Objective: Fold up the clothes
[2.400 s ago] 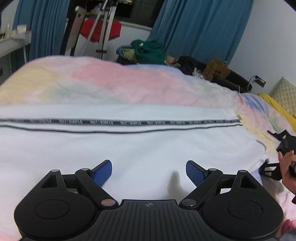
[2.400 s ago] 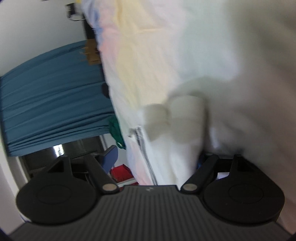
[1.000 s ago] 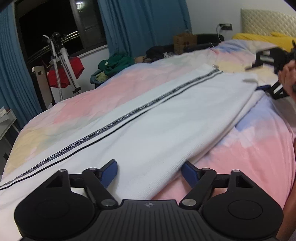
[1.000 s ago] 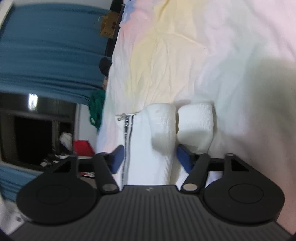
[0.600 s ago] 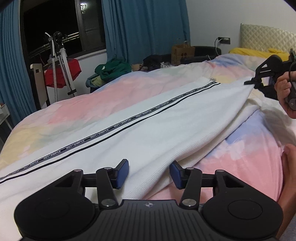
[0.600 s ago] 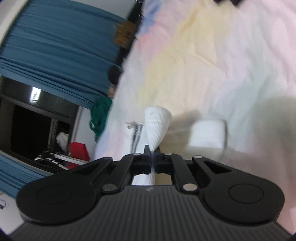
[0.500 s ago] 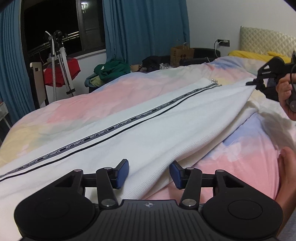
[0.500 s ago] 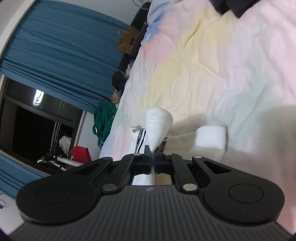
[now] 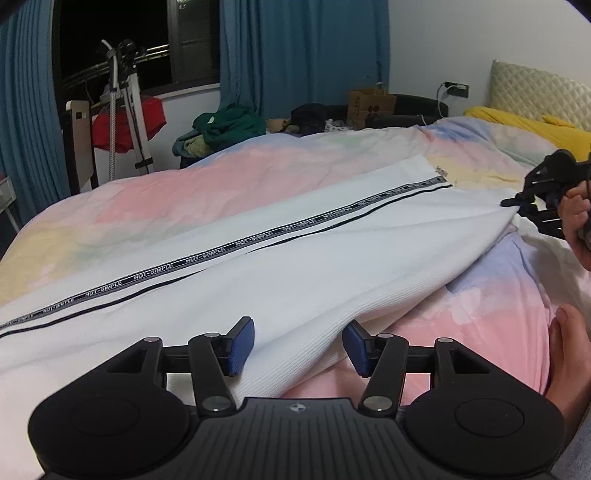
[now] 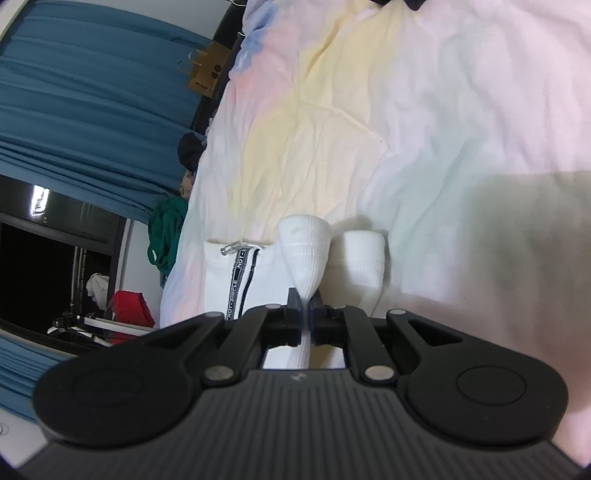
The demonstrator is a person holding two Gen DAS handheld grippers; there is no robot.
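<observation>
Your left hand-held gripper (image 9: 298, 345) has its blue pads apart and its jaws are opening; the near edge of the white ribbed-knit garment (image 9: 295, 266) lies between the pads, but they do not press on it. The cloth runs up from that edge toward the far right, across the bed.

Your right hand-held gripper (image 10: 303, 310) is clamped nearly closed on one white ribbed cuff (image 10: 304, 254) of the same garment, the knit pinched thin between the two black fingers and flaring wider beyond them. A second white ribbed cuff (image 10: 364, 254) lies just beside it on the right, free of the fingers. In the left wrist view that gripper (image 9: 517, 201) appears at the far right, held in your right hand (image 9: 576, 218), meeting the far corner of the garment.

The garment lies stretched long across the pastel pink, yellow and blue bedcover (image 9: 184, 192). A grey printed tape with a thin black line beside it (image 9: 258, 240) runs its whole length and ends at a small metal zip pull (image 9: 441, 171).

Beyond the bed on the far side stand blue curtains (image 9: 303, 48), a dark window (image 9: 110, 33), a green heap of clothes (image 9: 225, 127), a brown paper bag (image 9: 371, 103) and a red cloth (image 9: 127, 123) by a white tripod stand (image 9: 123, 92). A yellow blanket (image 9: 517, 122) and a quilted cream headboard (image 9: 535, 88) sit at the far right.
</observation>
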